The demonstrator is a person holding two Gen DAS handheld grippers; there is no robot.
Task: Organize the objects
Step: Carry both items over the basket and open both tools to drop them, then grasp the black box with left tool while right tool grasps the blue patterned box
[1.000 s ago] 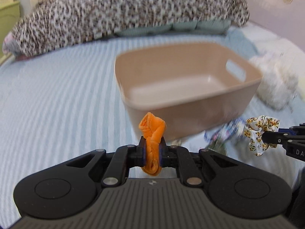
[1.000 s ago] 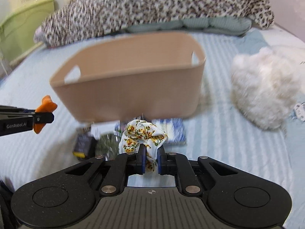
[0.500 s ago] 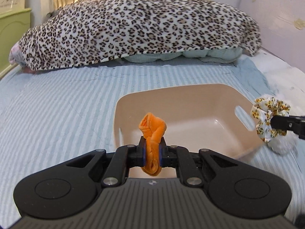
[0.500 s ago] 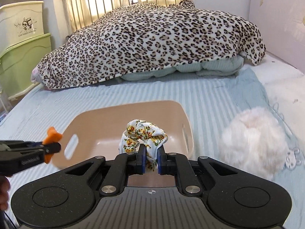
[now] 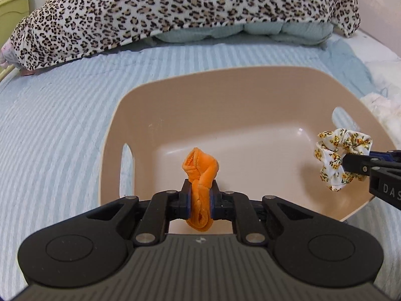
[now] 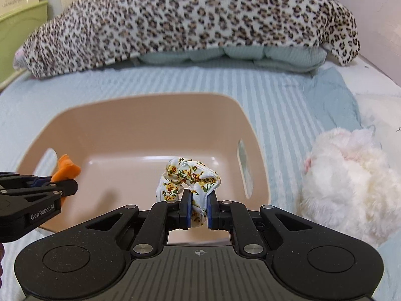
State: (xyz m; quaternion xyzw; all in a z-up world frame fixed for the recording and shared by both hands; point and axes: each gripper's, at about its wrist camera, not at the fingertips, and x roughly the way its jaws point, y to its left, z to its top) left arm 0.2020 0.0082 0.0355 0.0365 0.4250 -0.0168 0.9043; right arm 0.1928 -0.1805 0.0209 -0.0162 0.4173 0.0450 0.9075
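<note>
A beige plastic bin (image 5: 140,95) with handle slots sits on the striped bed; its floor holds nothing. It also shows in the right wrist view (image 6: 140,105). My left gripper (image 5: 200,202) is shut on an orange scrunchie (image 5: 200,168) and holds it above the bin's near left part. My right gripper (image 6: 199,209) is shut on a white floral scrunchie (image 6: 188,178) above the bin's near right part. Each gripper shows in the other's view: the floral scrunchie (image 5: 338,155) at right, the orange scrunchie (image 6: 66,169) at left.
A leopard-print blanket (image 5: 175,7) lies heaped across the far side of the bed over a pale green quilt (image 6: 230,52). A white fluffy plush (image 6: 351,175) lies right of the bin. Green drawers (image 6: 22,22) stand at far left.
Both grippers have risen and moved forward over the bin, each still holding its scrunchie. The small items in front of the bin have dropped out of view.
</note>
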